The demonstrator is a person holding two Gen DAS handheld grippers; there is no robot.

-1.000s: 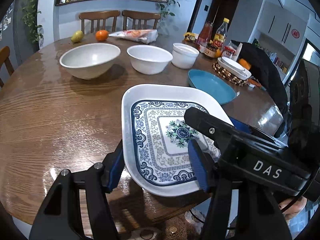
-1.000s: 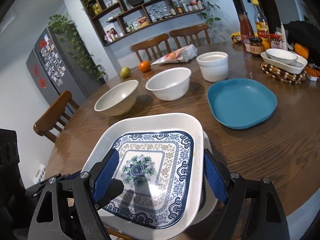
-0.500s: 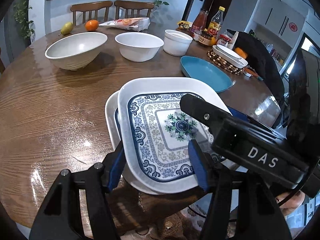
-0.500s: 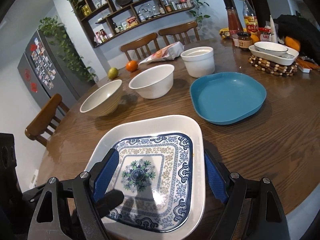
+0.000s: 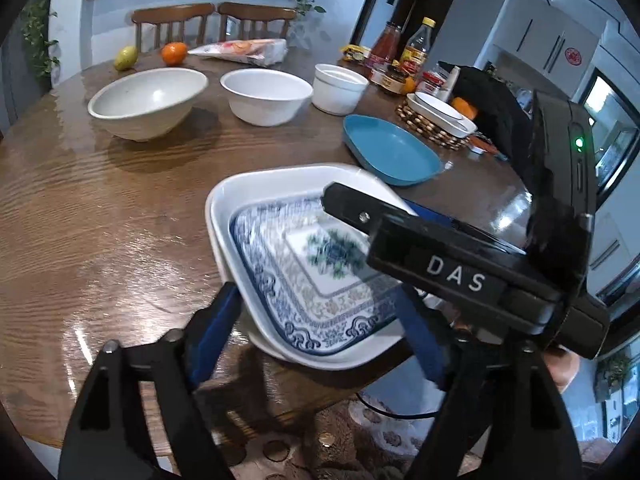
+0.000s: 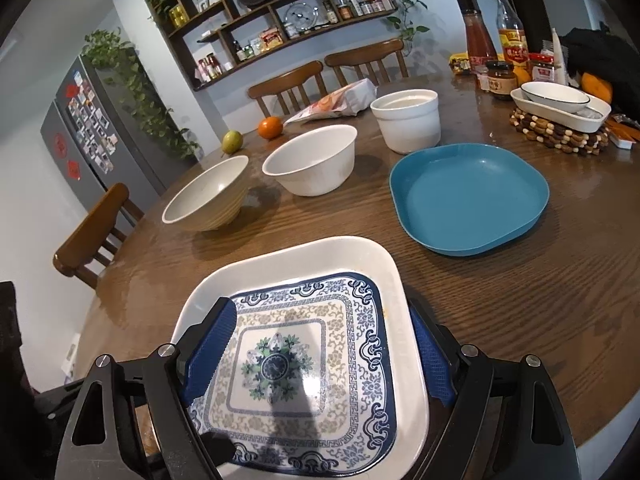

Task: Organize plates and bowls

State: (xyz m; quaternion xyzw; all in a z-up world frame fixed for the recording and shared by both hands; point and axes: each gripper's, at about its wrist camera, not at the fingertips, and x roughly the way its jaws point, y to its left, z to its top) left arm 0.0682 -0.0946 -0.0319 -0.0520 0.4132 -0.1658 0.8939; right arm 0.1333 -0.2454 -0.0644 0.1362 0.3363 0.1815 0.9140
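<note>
Patterned square plate point(image 6: 304, 360), stacked at the table's point(image 5: 100, 216) near edge.
My left gripper point(image 5: 316, 336) has just been opening, pads off the rim; right gripper point(image 6: 320, 360) spread wide around it. Under-plate mostly hidden; left view's pattern blurred.

I see a round brown wooden table point(image 6: 500, 300). A white square patterned plate stack point(image 6: 320, 360) sits at its near edge, a teal square plate point(image 6: 468, 196) mid-table, and three white bowls point(image 6: 312, 164) toward the far edge.
</note>
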